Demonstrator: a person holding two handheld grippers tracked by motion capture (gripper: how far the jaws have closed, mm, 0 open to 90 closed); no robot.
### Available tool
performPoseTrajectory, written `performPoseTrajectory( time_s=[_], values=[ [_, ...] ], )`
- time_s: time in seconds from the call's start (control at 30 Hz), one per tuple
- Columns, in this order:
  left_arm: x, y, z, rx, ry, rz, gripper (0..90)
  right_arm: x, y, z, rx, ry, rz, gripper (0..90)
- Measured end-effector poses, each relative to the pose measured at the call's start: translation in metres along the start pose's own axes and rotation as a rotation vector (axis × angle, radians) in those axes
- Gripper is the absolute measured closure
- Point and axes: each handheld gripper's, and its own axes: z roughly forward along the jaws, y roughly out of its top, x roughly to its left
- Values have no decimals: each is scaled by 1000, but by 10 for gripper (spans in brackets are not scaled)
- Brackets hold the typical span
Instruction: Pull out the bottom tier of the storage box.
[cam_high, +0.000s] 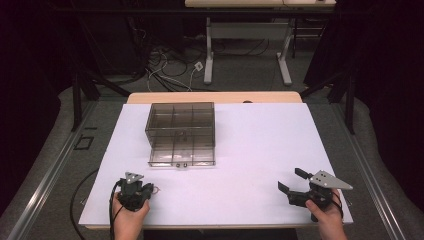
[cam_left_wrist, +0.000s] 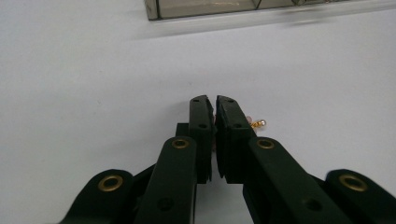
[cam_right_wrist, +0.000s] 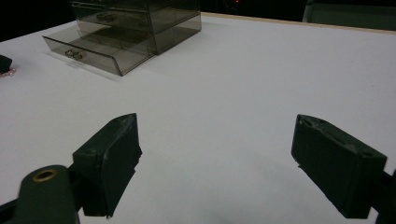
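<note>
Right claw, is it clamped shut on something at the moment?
No, in the right gripper view the right claw stands wide open, with bare white table between its two jaws.

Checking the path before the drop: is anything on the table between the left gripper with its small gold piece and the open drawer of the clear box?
Nothing visible: bare white table lies between the left gripper, shut on the small gold piece, and the open drawer.

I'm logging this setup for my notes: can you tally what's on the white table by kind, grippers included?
Grippers: 2, the left gripper and the right gripper
Clear drawer boxes: 1, the drawer box with its bottom drawer pulled out
Small gold trinkets: 1, the gold trinket at the left gripper's closed jaws
Total: 4
</note>
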Motion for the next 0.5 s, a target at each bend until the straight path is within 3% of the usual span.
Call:
performPoseTrajectory(
  time_s=[0.5],
  values=[
    [2,0,0,-6,-16,-18,872,-1,0,0,-2,1,-8,147]
  ],
)
